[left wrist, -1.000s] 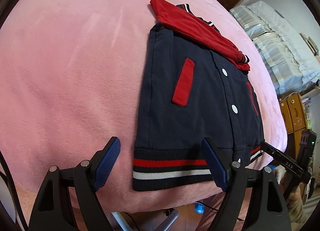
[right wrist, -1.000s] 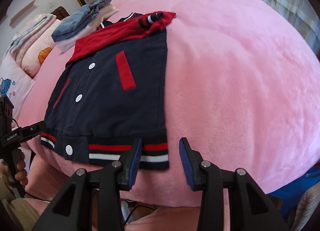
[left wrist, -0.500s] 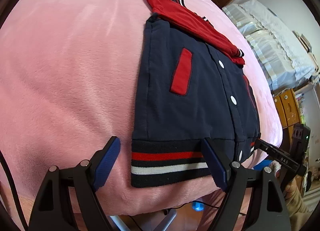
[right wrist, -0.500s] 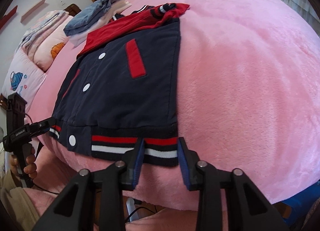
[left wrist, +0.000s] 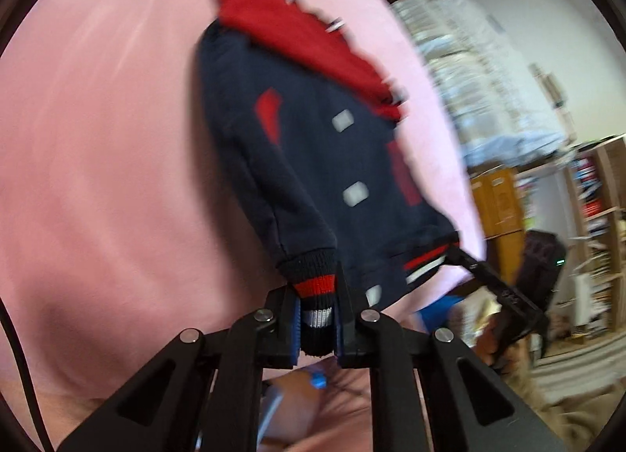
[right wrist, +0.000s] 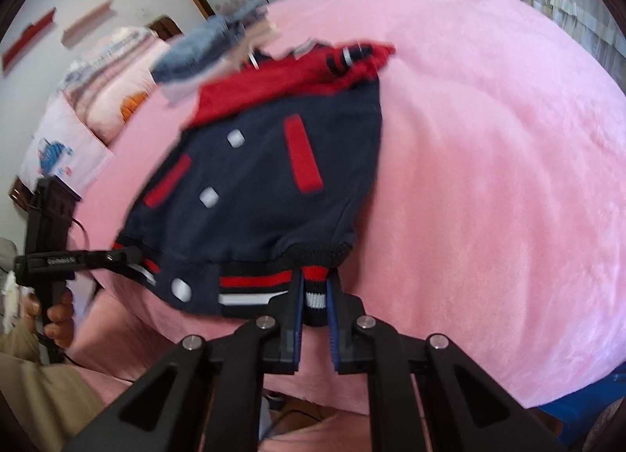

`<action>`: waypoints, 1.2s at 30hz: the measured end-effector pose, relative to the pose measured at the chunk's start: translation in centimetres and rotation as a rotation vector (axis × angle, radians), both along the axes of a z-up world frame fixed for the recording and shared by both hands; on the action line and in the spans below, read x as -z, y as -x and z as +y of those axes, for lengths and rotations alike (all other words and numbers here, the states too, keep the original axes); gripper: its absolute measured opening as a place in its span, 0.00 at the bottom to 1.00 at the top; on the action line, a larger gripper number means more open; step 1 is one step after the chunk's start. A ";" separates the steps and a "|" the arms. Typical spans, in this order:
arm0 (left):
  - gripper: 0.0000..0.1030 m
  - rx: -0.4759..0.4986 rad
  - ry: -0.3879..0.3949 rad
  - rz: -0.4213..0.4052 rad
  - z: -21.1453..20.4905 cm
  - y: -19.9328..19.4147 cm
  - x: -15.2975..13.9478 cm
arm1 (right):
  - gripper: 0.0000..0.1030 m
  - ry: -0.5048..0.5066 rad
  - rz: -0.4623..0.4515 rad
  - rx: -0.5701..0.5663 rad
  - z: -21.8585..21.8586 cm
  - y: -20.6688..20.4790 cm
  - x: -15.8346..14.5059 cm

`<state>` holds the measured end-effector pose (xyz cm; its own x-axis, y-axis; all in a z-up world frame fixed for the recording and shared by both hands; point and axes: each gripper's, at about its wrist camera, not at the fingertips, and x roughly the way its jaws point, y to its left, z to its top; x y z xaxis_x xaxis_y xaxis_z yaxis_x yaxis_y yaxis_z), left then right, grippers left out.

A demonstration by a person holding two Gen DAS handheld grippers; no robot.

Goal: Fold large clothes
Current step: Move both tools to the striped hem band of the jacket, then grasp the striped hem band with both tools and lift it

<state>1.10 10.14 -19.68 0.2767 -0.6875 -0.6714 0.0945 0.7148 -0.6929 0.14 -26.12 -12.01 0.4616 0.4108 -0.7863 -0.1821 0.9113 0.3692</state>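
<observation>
A navy varsity jacket [left wrist: 313, 162] with red sleeves folded across its top, red pocket trims and white snaps lies on the pink bed cover [left wrist: 98, 139]. My left gripper [left wrist: 317, 287] is closing, and its blue pads press on the striped hem at the jacket's left corner. My right gripper [right wrist: 316, 280] is closing too, pinching the hem at the other corner of the jacket [right wrist: 266, 186]. The hem hangs lifted off the cover between them. Each view shows the other gripper, the left gripper [right wrist: 117, 256] and the right gripper [left wrist: 461, 252], at the far corner.
A stack of folded clothes [right wrist: 211, 49] sits beyond the jacket's collar. Pillows [right wrist: 109, 72] lie at the bed's head. A wooden cabinet [left wrist: 497, 201] and shelves stand past the bed edge. The pink cover [right wrist: 489, 178] stretches wide to the right of the jacket.
Both grippers went from open over the hem corners to clamped on them. The hem has risen off the cover and the jacket's lower edge bunches toward each grip.
</observation>
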 end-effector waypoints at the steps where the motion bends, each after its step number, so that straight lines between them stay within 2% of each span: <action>1: 0.09 -0.006 0.024 -0.023 0.0 -0.5 -1.0 | 0.09 -0.025 -0.014 0.004 -0.1 -0.4 -0.8; 5: 0.09 -0.074 0.102 -0.105 0.6 -3.7 -5.0 | 0.09 -0.122 -0.105 0.052 -1.2 -3.0 -4.9; 9: 0.09 -0.170 0.132 -0.136 1.8 -7.7 -6.7 | 0.09 -0.214 -0.158 0.121 -2.7 -7.0 -7.6; 12: 0.09 -0.211 0.103 -0.152 2.4 -11.5 -7.0 | 0.07 -0.253 -0.167 0.169 -3.7 -11.0 -8.5; 15: 0.11 -0.236 0.067 -0.145 2.9 -14.7 -6.3 | 0.06 -0.243 -0.151 0.198 -3.6 -15.3 -8.0; 17: 0.13 -0.245 0.013 -0.125 2.8 -17.2 -5.5 | 0.07 -0.246 -0.116 0.212 -3.3 -18.1 -6.9; 18: 0.20 -0.254 -0.032 -0.109 2.8 -18.2 -4.9 | 0.09 -0.250 -0.099 0.219 -3.4 -19.1 -6.3; 19: 0.32 -0.258 -0.076 -0.094 2.8 -19.1 -4.4 | 0.09 -0.245 -0.087 0.235 -3.4 -19.8 -5.9; 20: 0.38 -0.265 -0.099 -0.082 2.8 -19.8 -4.0 | 0.11 -0.237 -0.068 0.252 -3.5 -20.8 -5.3; 21: 0.50 -0.273 -0.098 -0.077 3.0 -20.3 -3.6 | 0.13 -0.238 -0.056 0.261 -3.5 -21.7 -4.8; 22: 0.59 -0.280 -0.084 -0.077 3.3 -20.8 -3.3 | 0.22 -0.236 -0.055 0.266 -3.6 -22.0 -4.6; 23: 0.62 -0.286 -0.073 -0.075 3.6 -21.0 -3.1 | 0.35 -0.222 -0.062 0.273 -3.5 -22.3 -4.4; 24: 0.65 -0.292 -0.046 -0.072 4.0 -21.4 -3.0 | 0.40 -0.196 -0.075 0.275 -3.3 -22.5 -4.3; 25: 0.66 -0.296 -0.025 -0.076 4.4 -21.6 -3.0 | 0.47 -0.163 -0.088 0.264 -3.0 -22.6 -4.2; 27: 0.66 -0.302 -0.032 -0.094 4.9 -21.8 -3.0 | 0.47 -0.096 -0.108 0.229 -2.1 -22.7 -4.0; 31: 0.66 -0.280 -0.129 -0.125 4.9 -22.5 -2.5 | 0.47 0.063 -0.137 0.134 0.2 -23.3 -3.1; 36: 0.66 -0.232 -0.196 -0.125 4.9 -23.3 -0.9 | 0.47 0.089 -0.094 0.090 0.9 -24.9 -1.1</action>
<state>24.43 15.08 -18.78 0.4994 -0.4576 -0.7356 -0.0111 0.8457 -0.5336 25.03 -25.23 -10.89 0.5666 0.2953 -0.7692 -0.1280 0.9538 0.2718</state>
